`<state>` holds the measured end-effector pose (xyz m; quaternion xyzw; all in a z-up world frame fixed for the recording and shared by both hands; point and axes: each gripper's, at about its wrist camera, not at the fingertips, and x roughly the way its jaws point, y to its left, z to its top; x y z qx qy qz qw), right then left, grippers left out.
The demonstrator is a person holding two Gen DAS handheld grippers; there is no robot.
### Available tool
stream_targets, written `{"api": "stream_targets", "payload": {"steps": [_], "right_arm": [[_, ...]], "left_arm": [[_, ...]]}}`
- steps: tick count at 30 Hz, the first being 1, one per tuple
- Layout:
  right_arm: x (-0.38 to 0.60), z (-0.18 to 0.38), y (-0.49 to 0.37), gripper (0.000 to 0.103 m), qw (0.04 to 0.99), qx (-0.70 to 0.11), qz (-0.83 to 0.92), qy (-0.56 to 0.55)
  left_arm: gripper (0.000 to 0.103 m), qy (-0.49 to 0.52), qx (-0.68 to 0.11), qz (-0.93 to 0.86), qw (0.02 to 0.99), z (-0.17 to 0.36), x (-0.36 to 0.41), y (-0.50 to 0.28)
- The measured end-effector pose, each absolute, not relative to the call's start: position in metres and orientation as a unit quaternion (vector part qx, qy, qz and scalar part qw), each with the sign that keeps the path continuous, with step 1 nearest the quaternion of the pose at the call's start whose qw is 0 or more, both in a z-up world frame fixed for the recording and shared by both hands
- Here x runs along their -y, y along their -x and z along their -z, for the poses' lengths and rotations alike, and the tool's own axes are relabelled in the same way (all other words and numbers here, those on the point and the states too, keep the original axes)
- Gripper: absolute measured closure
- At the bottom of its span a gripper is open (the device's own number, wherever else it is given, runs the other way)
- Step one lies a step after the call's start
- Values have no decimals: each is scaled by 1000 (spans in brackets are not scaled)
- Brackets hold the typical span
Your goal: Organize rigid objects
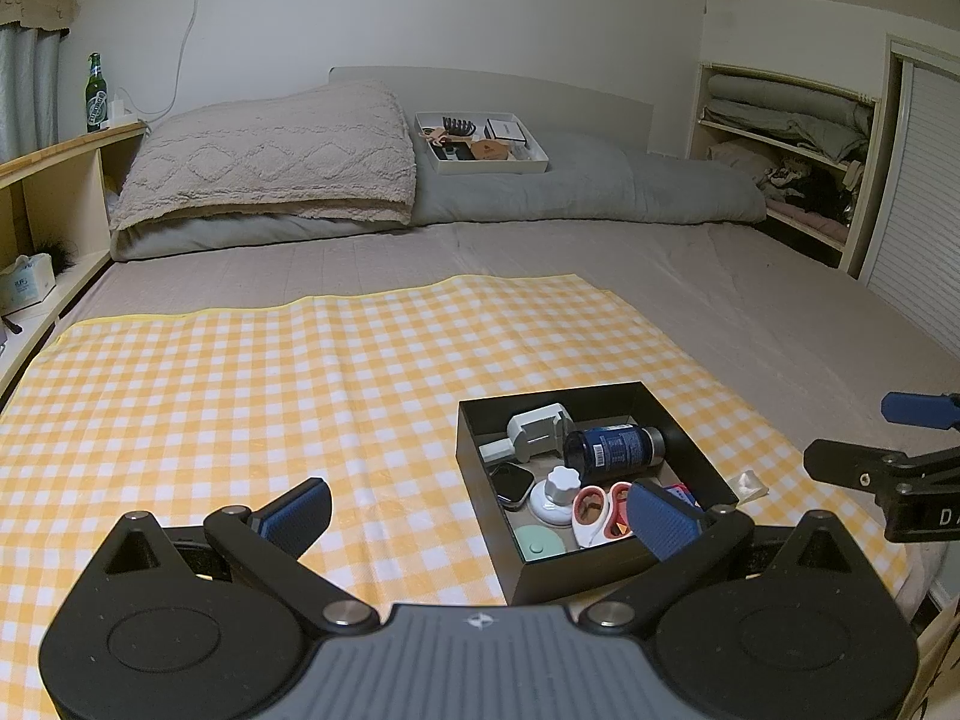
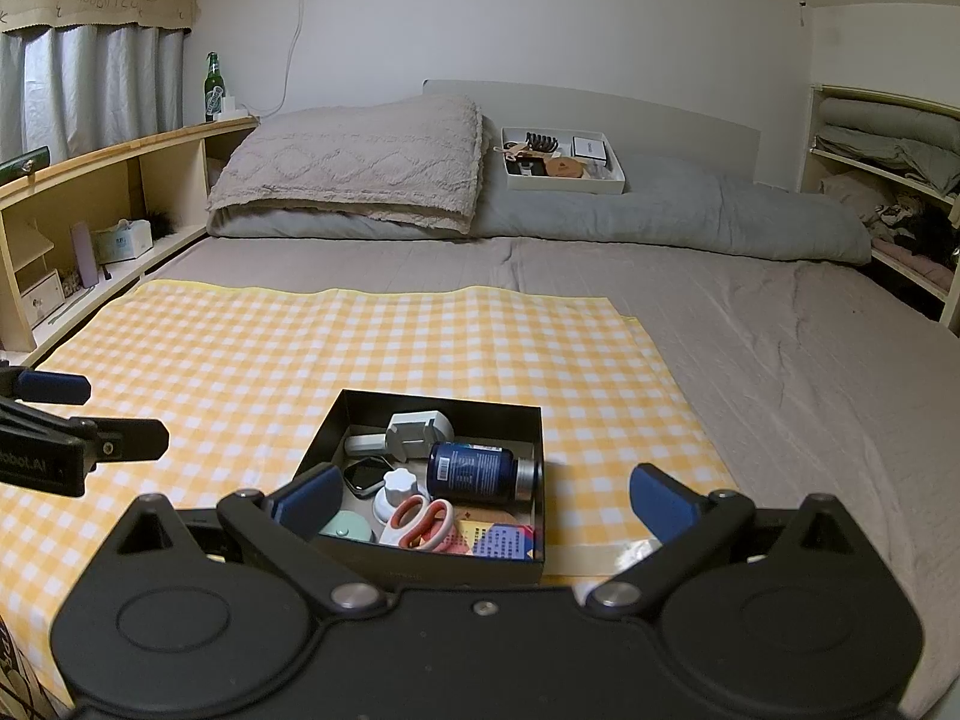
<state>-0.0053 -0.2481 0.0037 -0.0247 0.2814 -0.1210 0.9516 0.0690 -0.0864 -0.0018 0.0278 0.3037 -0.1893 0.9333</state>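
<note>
Left wrist view: the left gripper (image 1: 480, 516) hovers with jaws wide and empty above a checked cloth (image 1: 240, 396) on the bed (image 1: 720, 288). A black box (image 1: 684, 438) sits on the cloth, holding a blue bottle (image 1: 612, 450) on its side, scissors (image 1: 600, 513), a white knob (image 1: 558, 492) and a plug (image 1: 537, 429). The right gripper (image 1: 864, 438) shows at the right edge.

Right wrist view: the right gripper (image 2: 483, 501) hangs just before the box (image 2: 540, 420), jaws wide, empty. The bottle (image 2: 477, 471) lies beside the scissors (image 2: 420, 522). A white tray (image 2: 600, 183) rests far off on the grey duvet (image 2: 720, 210).

Home bedroom, bed (image 2: 750, 324), pillow (image 2: 354, 162), curtains (image 2: 96, 84)
</note>
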Motion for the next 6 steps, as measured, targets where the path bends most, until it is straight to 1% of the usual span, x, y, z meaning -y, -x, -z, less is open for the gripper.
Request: {"api": "stream_targets", "payload": {"steps": [6], "right_arm": [[248, -4, 5, 0, 952, -282, 121, 25]], "left_arm": [[0, -29, -304, 189, 933, 2, 86, -69]]}}
